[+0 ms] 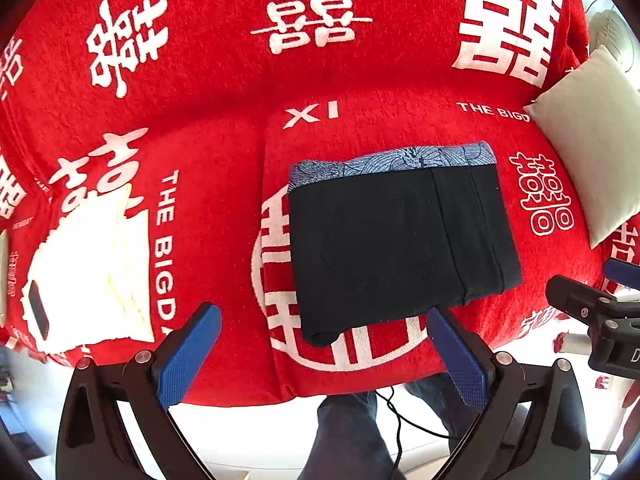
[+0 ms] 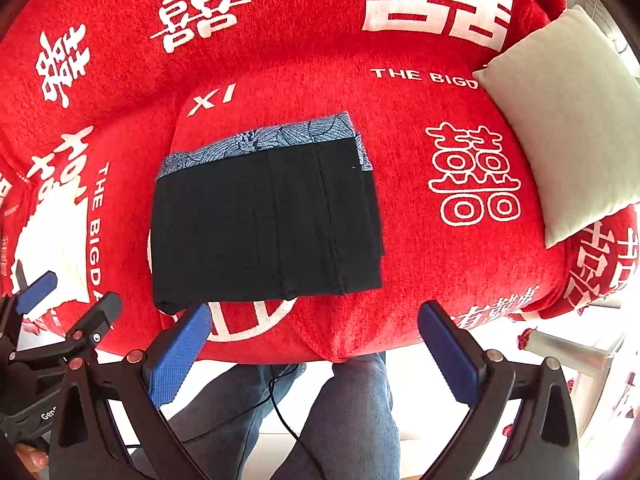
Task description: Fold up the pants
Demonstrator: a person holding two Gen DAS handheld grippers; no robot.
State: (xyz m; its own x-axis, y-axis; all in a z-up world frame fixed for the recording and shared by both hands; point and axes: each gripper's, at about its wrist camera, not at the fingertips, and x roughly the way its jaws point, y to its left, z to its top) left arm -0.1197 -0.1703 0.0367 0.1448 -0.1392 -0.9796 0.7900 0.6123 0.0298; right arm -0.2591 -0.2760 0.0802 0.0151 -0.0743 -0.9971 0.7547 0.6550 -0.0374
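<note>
Folded pants lie ahead of and below both empty grippers

The pants [image 1: 400, 240] rest as a compact dark rectangle on the red sofa cover [image 1: 200, 152], a blue patterned band showing along the far edge; the long axis runs side to side across both views. The left gripper [image 1: 324, 356] hangs above the near edge, jaws spread wide, nothing between them. The right gripper [image 2: 316, 352] sits off the near right corner, equally wide and empty. Neither touches the cloth; the left looks marginally nearer. A pale cushion [image 2: 568, 120] lies well apart to the right. The fold looks finished.
</note>
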